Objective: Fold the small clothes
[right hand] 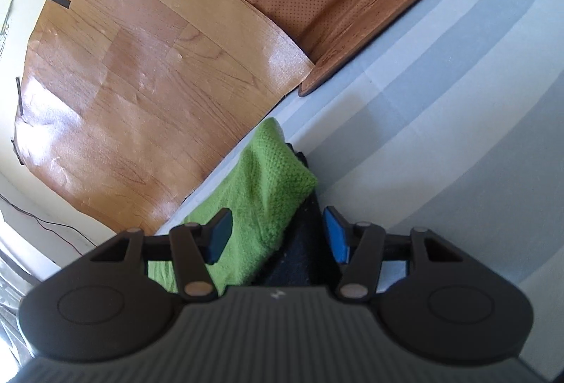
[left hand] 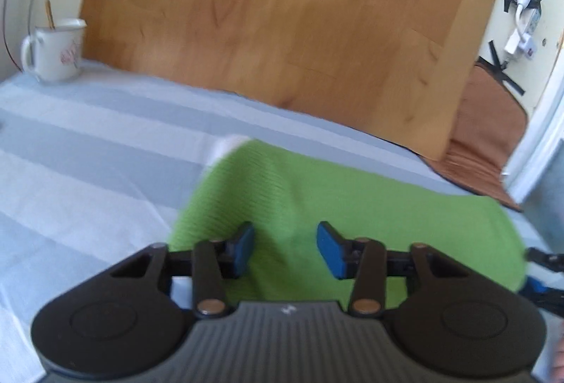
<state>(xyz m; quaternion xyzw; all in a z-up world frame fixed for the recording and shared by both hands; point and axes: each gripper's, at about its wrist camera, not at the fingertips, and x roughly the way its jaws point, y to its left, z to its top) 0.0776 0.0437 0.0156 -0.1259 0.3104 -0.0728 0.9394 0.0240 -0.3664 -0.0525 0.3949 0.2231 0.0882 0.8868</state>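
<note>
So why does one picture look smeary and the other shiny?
Left wrist view: motion blur softens the green knit cloth and the mug, and the fisheye lens bends the wooden board. Right wrist view: sharper knit texture, but window light glares white on the board.

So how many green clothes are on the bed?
1: a green knitted garment lying on the striped sheet, right in front of both tongs. Something dark shows beneath it; more could be hidden underneath.

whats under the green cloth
The green cloth lies on the striped sheet, with something dark showing beneath its right edge. What that dark thing is, the cloth hides.
</note>
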